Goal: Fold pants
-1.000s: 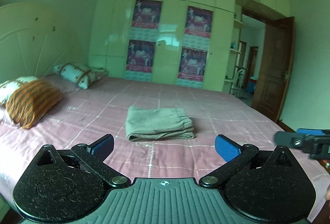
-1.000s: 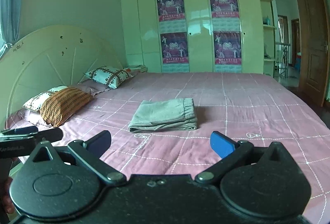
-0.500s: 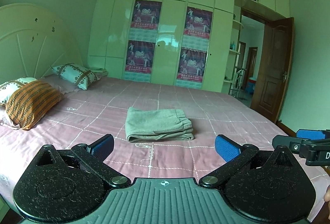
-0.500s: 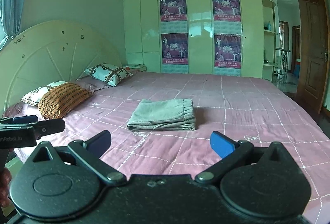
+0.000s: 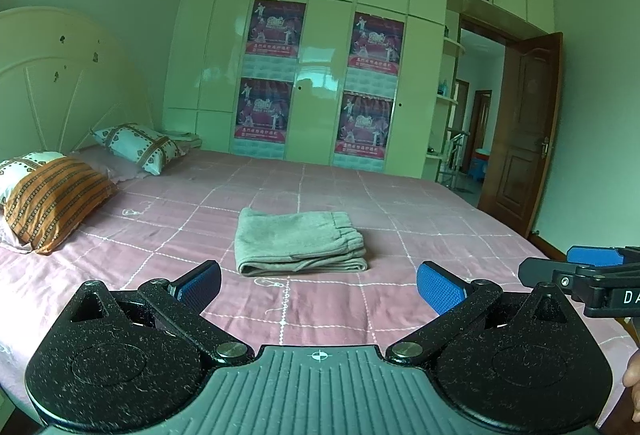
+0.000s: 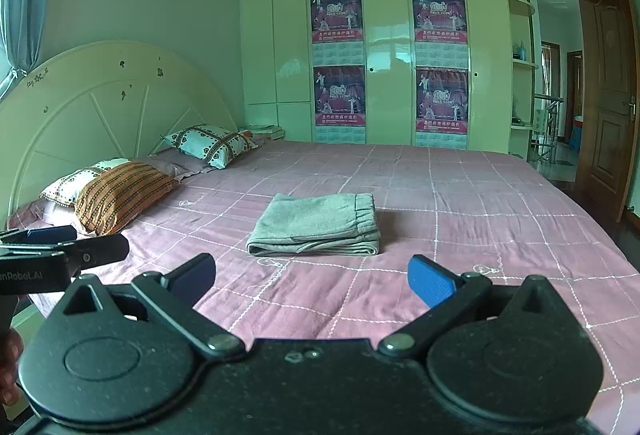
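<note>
Grey pants [image 5: 298,241] lie folded into a compact rectangle on the pink checked bed [image 5: 420,235], waistband to the right. They also show in the right wrist view [image 6: 318,225]. My left gripper [image 5: 318,285] is open and empty, held back from the pants above the bed's near edge. My right gripper [image 6: 312,281] is open and empty, also held back from the pants. The right gripper shows at the right edge of the left wrist view [image 5: 580,267]. The left gripper shows at the left edge of the right wrist view [image 6: 60,247].
Pillows [image 5: 56,195] lie at the headboard [image 6: 100,107] on the left. A white wardrobe with posters [image 5: 316,83] stands behind the bed. A brown door [image 5: 520,143] stands open at the right.
Both grippers have drawn back and tilted up slightly, so the pants sit a little farther away. Both stay open. The pants have not moved.
</note>
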Motion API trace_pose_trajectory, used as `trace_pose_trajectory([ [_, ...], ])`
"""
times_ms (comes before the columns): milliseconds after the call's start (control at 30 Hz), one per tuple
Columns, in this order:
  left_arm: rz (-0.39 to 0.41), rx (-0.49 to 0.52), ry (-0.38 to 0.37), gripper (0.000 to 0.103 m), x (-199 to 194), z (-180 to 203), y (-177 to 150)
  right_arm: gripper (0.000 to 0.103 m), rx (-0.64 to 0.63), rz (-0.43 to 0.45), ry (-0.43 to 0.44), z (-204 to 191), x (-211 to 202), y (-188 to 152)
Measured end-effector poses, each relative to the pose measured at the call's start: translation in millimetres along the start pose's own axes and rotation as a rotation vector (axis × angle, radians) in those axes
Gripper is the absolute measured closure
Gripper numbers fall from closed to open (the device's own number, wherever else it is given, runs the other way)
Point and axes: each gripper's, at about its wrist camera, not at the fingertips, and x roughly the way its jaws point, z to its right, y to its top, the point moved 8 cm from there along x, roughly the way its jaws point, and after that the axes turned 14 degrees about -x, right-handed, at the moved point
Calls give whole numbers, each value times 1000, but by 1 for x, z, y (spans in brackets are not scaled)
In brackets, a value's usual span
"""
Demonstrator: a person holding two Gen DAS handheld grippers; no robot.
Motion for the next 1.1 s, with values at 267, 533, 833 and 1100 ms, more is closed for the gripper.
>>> trace_pose_trajectory([
  [267, -2, 8, -3, 0, -1, 6, -2, 6, 1, 5, -2, 2, -2, 2],
  [533, -1, 8, -5, 0, -2, 7, -2, 6, -2, 5, -4, 3, -2, 3],
  [833, 1, 9, -5, 0, -2, 6, -1, 6, 0, 6, -3, 2, -4, 3],
  [1100, 16, 51, -17, 0, -4, 12, -2, 6, -1, 6, -5, 2, -4, 4],
])
